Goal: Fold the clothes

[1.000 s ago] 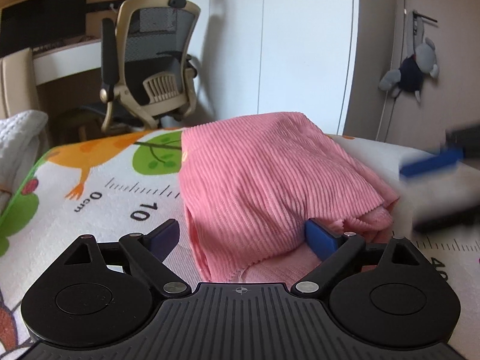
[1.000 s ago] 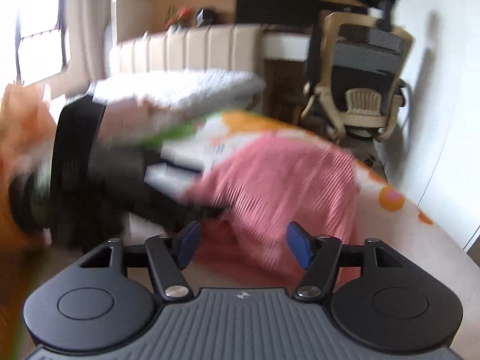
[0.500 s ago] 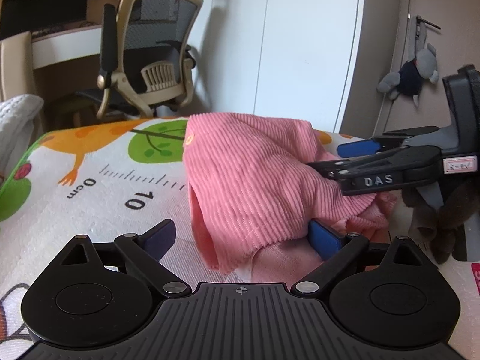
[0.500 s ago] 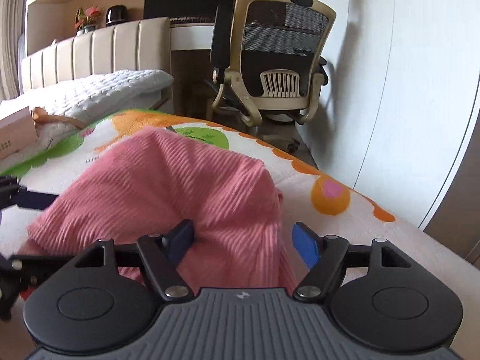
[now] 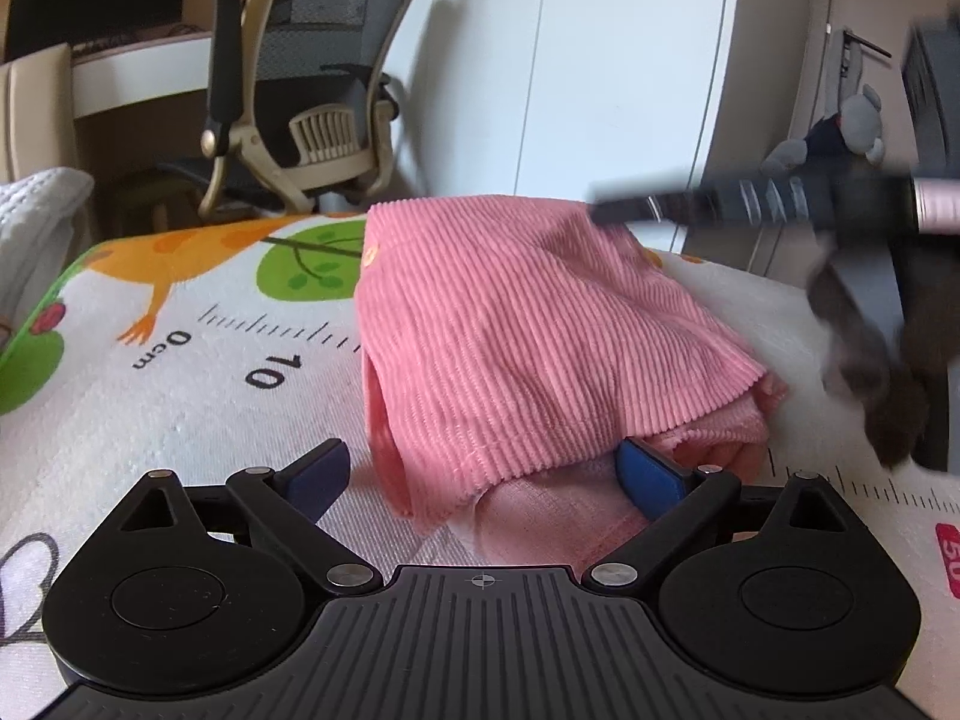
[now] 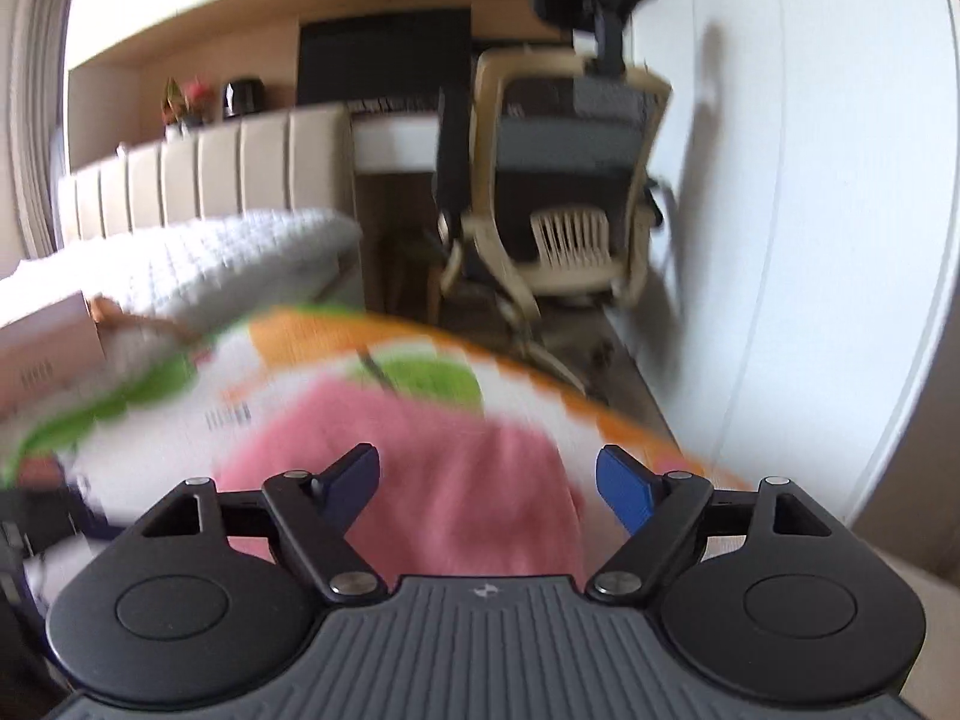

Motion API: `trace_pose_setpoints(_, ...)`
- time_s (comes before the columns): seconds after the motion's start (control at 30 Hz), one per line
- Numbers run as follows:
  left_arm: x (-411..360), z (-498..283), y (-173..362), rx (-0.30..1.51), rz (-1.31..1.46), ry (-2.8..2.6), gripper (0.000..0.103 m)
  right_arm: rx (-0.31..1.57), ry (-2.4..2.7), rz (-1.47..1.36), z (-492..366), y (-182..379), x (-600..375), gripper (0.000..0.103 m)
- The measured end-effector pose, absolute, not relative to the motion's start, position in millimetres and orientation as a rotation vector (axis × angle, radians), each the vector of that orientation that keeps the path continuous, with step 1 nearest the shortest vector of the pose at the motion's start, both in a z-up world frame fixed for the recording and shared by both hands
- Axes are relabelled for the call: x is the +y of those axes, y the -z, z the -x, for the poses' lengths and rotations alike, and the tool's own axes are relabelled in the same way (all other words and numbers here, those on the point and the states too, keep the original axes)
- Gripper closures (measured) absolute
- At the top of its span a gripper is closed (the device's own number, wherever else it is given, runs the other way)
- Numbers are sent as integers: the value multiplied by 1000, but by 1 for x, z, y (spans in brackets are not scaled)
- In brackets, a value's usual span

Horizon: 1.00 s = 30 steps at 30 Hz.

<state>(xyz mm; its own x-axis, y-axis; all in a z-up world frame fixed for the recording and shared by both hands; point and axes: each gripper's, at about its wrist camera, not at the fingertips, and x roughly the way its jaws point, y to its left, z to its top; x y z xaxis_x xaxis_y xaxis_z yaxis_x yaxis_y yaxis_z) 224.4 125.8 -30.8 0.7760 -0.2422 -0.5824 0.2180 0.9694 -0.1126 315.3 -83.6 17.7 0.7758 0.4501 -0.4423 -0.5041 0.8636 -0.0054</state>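
Note:
A pink corduroy garment (image 5: 510, 330) lies folded in layers on a printed play mat (image 5: 180, 372) with a ruler pattern. My left gripper (image 5: 483, 474) is open at the garment's near edge, and its right pad sits under the top layer's hem. In the left wrist view my right gripper (image 5: 750, 207) is a dark blur over the garment's far right corner. The right wrist view is motion-blurred: my right gripper (image 6: 489, 486) is open above the pink garment (image 6: 456, 480), with nothing held between its fingers.
An office chair (image 5: 312, 96) stands past the mat's far edge beside a desk. White quilted bedding (image 6: 198, 264) and a pinkish box (image 6: 42, 354) lie to the left. A grey plush toy (image 5: 840, 132) hangs at the right. White wardrobe doors (image 5: 600, 60) stand behind.
My right gripper has left the garment's right side, risen and swung, blurring its view. My left gripper has stayed open at the near hem, barely shifting.

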Motion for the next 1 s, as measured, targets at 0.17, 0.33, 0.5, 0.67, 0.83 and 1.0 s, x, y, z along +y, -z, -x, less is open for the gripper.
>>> trace_pose_setpoints(0.17, 127, -223, 31, 630, 45, 243, 4, 545, -525, 181, -346, 2, -48, 23)
trace_pose_setpoints(0.33, 130, -225, 31, 636, 67, 244, 4, 578, -506, 146, -349, 17, -52, 23)
trace_pose_setpoints(0.5, 142, -220, 29, 596, 129, 253, 3, 537, -481, 41, -319, -8, -99, 23)
trace_pose_setpoints(0.67, 163, -213, 9, 522, 312, 355, 3, 556, -450, 153, -282, 13, -124, 21)
trace_pose_setpoints(0.83, 157, -234, -3, 542, 275, 268, 2, 579, -403, 213, -279, 34, -129, 14)
trace_pose_setpoints(1.0, 145, -243, 21, 659, 144, 161, 2, 629, -398, 133, -290, 35, -140, 13)
